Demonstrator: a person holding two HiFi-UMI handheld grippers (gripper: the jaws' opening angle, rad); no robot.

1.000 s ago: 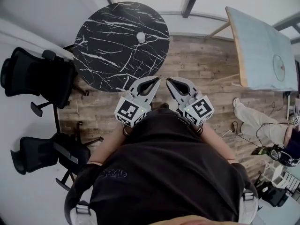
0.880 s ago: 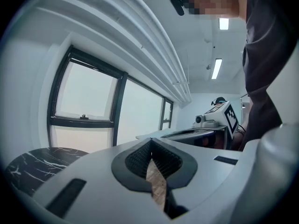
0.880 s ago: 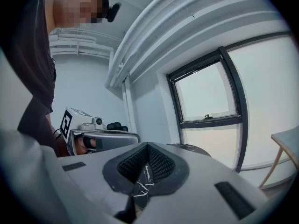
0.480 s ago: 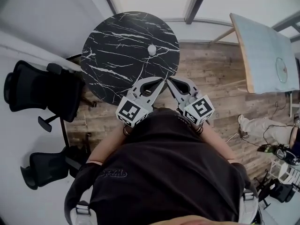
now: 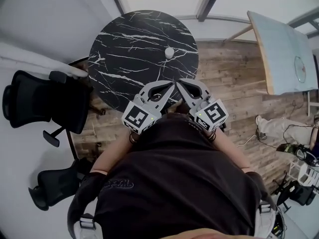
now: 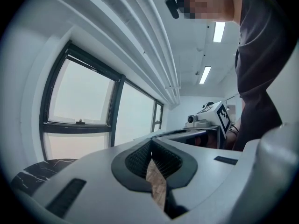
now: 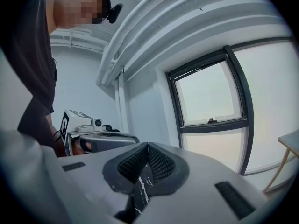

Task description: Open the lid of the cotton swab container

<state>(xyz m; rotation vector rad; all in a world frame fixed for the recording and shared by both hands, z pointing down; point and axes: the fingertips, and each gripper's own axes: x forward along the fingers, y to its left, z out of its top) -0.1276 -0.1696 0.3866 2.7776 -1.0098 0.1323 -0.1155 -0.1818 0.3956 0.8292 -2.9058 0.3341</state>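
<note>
Close against the person's chest, the left gripper [image 5: 168, 87] and right gripper [image 5: 180, 85] sit side by side. Each has its fingers pressed together on nothing, tips reaching the near edge of the round black marble table [image 5: 124, 39]. Further out on it stands the cotton swab container [image 5: 169, 52], small, white, alone. It looks light and likely to skid on that polished top. I'd steady its body with one gripper and take the lid by its rim with the other.
</note>
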